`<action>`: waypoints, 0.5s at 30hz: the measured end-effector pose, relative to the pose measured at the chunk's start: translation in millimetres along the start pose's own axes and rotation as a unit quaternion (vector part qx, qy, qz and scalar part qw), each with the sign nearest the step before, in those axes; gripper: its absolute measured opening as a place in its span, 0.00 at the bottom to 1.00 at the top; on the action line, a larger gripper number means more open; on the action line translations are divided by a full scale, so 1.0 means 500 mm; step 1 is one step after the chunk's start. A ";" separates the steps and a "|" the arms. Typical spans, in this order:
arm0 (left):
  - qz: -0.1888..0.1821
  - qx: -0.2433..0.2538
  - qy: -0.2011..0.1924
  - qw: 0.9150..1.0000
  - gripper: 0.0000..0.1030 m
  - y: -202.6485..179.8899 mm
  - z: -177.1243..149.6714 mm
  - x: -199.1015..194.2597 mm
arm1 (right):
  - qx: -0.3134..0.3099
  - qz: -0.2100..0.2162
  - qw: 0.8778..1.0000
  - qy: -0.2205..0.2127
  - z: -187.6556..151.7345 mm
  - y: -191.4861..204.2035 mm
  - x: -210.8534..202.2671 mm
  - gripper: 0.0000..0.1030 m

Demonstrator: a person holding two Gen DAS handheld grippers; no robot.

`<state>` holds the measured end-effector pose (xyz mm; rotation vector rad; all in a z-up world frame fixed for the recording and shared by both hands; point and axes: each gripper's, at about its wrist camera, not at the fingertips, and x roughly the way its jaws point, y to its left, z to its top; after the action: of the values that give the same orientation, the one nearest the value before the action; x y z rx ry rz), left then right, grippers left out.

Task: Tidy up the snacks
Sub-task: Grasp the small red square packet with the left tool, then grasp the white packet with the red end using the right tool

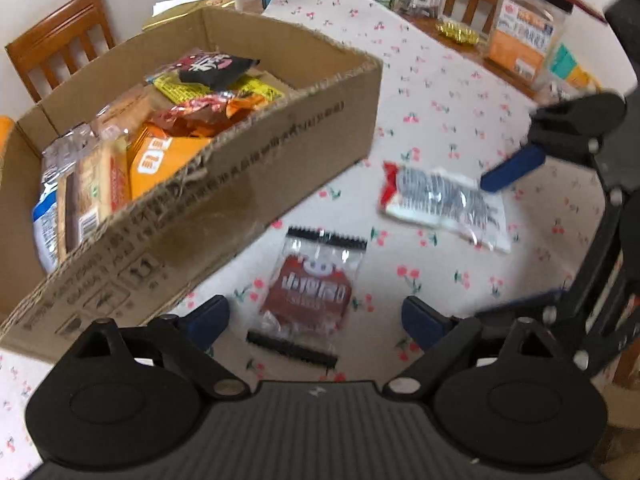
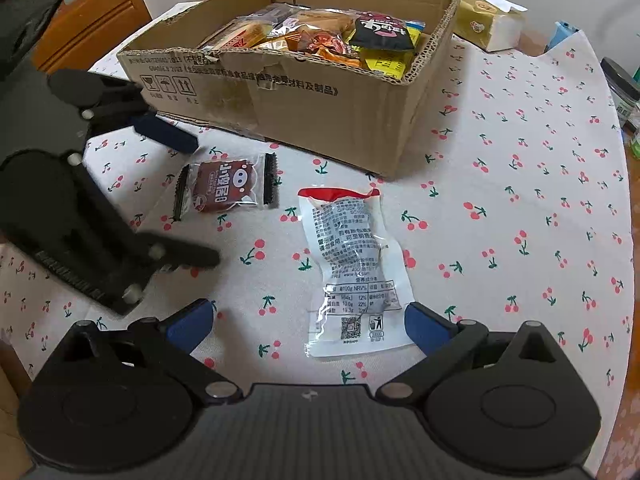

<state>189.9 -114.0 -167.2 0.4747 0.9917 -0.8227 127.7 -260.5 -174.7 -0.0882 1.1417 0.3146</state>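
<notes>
A cardboard box (image 1: 248, 176) holds several snack packets; it also shows in the right wrist view (image 2: 320, 120). Two packets lie on the cherry-print tablecloth beside it. A small brown packet (image 1: 310, 292) lies between the open fingers of my left gripper (image 1: 316, 320); it also shows in the right wrist view (image 2: 226, 190). A white packet with a red top (image 2: 352, 268) lies between the open fingers of my right gripper (image 2: 310, 326); it also shows in the left wrist view (image 1: 444, 204). Both grippers hover just above the table, empty.
Jars and containers (image 1: 524, 36) stand at the table's far side. Wooden chairs (image 1: 60, 40) surround the table. A tissue pack (image 2: 488, 20) sits behind the box. The left gripper's body (image 2: 80, 200) shows at the left of the right wrist view.
</notes>
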 end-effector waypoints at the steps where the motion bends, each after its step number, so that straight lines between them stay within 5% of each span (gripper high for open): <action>1: -0.002 0.001 -0.001 1.000 0.81 0.002 0.004 0.000 | 0.000 -0.001 1.000 0.000 -0.001 0.000 0.000 1.00; 6: -0.012 0.021 -0.004 1.000 0.46 -0.009 0.012 -0.009 | 0.000 -0.006 1.000 0.001 -0.008 0.002 -0.003 1.00; 15: 0.005 -0.051 0.010 0.999 0.46 -0.001 -0.041 -0.045 | 0.031 -0.024 0.999 -0.025 -0.011 -0.018 -0.011 1.00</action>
<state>172.0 -91.4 -157.2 0.4016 1.0437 -0.7554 123.3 -271.6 -172.8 -0.0519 1.0975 0.2371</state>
